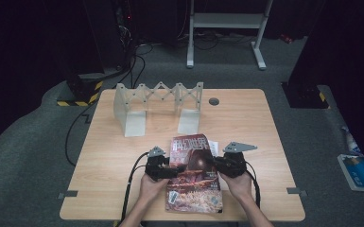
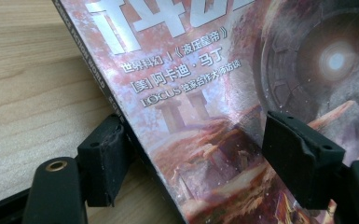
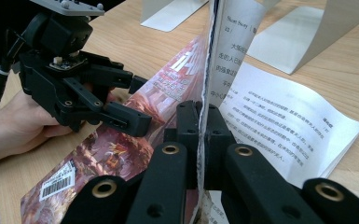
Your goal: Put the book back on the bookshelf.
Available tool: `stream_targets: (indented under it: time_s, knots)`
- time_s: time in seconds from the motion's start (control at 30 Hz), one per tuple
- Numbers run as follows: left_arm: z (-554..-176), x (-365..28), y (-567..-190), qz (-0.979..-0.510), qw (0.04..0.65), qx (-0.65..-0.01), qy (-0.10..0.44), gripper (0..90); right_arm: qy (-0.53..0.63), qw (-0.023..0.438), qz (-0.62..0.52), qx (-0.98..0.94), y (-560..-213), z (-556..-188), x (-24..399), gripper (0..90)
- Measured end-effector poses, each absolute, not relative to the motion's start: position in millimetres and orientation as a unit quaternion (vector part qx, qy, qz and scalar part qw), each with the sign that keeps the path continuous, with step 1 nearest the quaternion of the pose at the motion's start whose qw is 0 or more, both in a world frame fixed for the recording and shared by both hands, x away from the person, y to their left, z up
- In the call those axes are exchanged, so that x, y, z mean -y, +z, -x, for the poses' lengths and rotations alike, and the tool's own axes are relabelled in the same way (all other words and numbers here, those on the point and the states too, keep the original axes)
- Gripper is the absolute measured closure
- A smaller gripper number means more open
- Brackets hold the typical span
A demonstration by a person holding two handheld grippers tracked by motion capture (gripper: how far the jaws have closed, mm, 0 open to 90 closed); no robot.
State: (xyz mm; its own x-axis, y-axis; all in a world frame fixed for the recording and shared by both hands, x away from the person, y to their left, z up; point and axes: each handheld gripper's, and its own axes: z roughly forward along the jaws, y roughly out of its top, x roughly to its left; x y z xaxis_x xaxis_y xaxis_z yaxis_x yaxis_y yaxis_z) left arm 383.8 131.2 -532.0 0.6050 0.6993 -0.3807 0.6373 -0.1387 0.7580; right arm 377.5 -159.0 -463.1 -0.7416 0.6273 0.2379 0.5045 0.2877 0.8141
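A magazine (image 1: 194, 182) with a reddish cover (image 2: 191, 70) lies on the wooden table (image 1: 118, 161) near its front edge. My right gripper (image 1: 216, 161) is shut on the edge of the front cover (image 3: 204, 126) and holds it upright, so a white printed page (image 3: 279, 126) shows beneath. At the spine side, my left gripper (image 1: 172, 171) is open. One of its jaws sits on the table beside the spine and the other above the cover (image 2: 200, 140). From the right gripper view, the left gripper (image 3: 137, 102) shows in a hand, jaws spread across the magazine's edge.
A pale accordion-style book rack (image 1: 158, 104) stands at the back of the table, with flat end plates (image 3: 303, 32) close behind the magazine. A round grey grommet (image 1: 213, 101) sits to its right. Cables trail off the front edge. Dark floor surrounds the table.
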Motion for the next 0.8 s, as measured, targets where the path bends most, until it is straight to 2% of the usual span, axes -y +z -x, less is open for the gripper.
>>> stream_targets:
  time_s: [0.1,0.27,0.63,0.73,0.8]
  knots:
    - [-384,-132,-532,-0.752,0.484,-0.447,0.029,27.6,0.482,0.061,-0.353,-0.800,-463,-378,159,88.5]
    - [-385,-136,-531,-0.745,0.483,-0.461,0.018,35.2,0.480,0.059,-0.358,-0.799,-468,-380,161,88.4]
    - [-385,-141,-532,-0.732,0.483,-0.479,0.009,47.4,0.458,0.075,-0.373,-0.803,-477,-383,161,88.1]
    - [-384,-139,-532,-0.738,0.477,-0.477,0.019,55.9,0.447,0.082,-0.385,-0.803,-481,-384,161,87.5]
    - [-383,-137,-532,-0.742,0.474,-0.474,0.025,57.8,0.439,0.086,-0.390,-0.805,-485,-386,160,87.1]
